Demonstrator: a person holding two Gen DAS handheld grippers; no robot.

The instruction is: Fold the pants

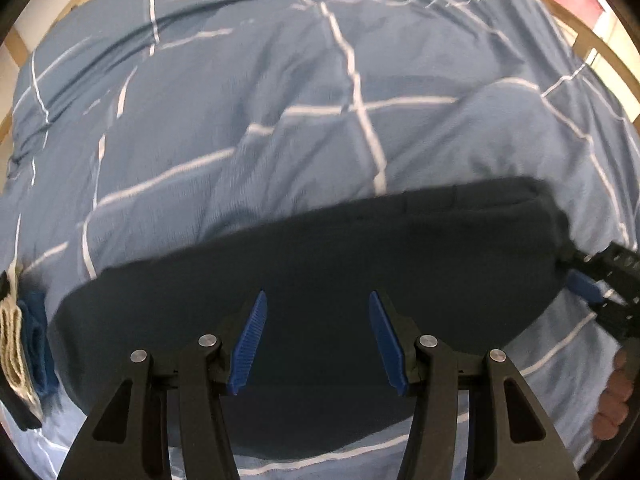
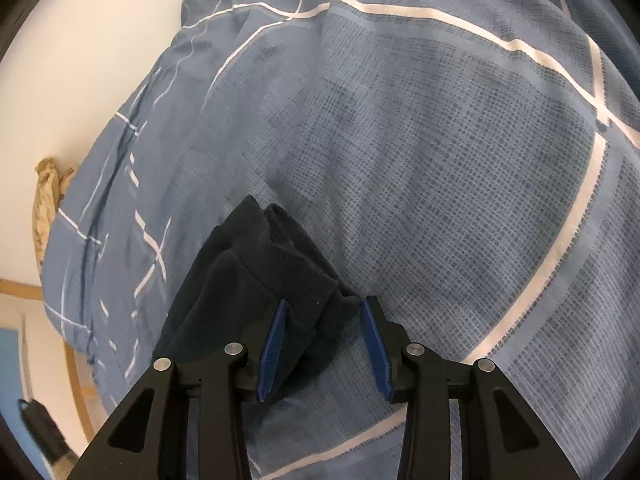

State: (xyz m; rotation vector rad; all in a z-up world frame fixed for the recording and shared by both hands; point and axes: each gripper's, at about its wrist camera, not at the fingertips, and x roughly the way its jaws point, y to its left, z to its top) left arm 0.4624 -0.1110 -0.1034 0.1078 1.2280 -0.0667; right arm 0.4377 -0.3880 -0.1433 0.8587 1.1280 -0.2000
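Dark navy pants (image 1: 320,280) lie on a bed covered by a blue duvet (image 1: 280,100) with thin white lines. They look already folded into a wide, flat band. The duvet under them is puffy and uneven.

The left claw (image 1: 318,340) hovers over the middle of the pants, its blue pads spread apart and holding nothing. In the right wrist view, the right claw (image 2: 324,344) sits at one end of the pants, where a ribbed cuff or waistband (image 2: 296,272) is bunched in layers. Its jaws are also apart; the cloth lies between and just beside the left pad, not pinched. From the left wrist view this claw appears at the pants' right end.

Judging by this, one fold is done and both claws are free, placed for the next fold. That move likely calls for closing the right claw on all layers at the end and carrying it across the pants, while the left claw steadies the middle.
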